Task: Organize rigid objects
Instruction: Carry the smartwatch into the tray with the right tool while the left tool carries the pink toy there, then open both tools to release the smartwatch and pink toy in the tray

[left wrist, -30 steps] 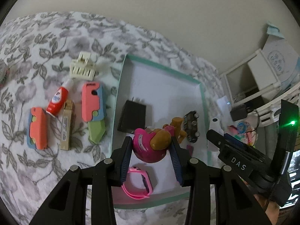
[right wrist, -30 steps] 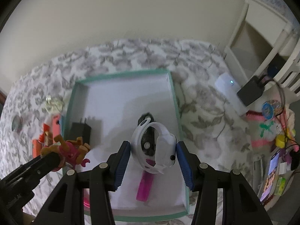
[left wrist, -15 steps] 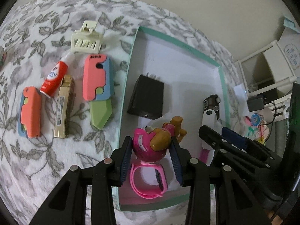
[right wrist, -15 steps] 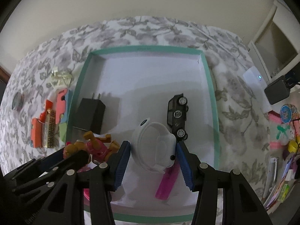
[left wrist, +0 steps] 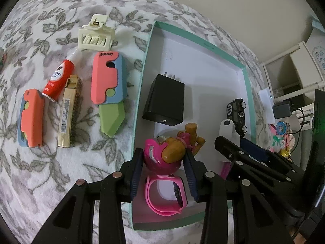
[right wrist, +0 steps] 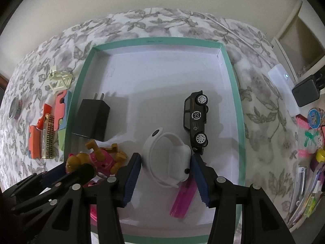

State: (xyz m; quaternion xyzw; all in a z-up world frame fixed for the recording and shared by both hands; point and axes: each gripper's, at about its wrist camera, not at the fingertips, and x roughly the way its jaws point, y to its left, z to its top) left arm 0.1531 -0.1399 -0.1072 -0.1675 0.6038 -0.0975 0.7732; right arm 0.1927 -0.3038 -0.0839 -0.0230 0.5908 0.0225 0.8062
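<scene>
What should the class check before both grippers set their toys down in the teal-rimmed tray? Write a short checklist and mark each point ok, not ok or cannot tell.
1. Left gripper holds the pink puppy figure between both pads: ok.
2. Right gripper holds the white watch between both pads: ok.
3. Both loads are over the tray, not the floral cloth: ok.
4. Bare floor under the puppy figure: not ok, the pink watch lies just below it.
5. White watch clear of the toy car and pink strip: cannot tell, they sit very close.
6. Black charger out of the way: ok.
</scene>
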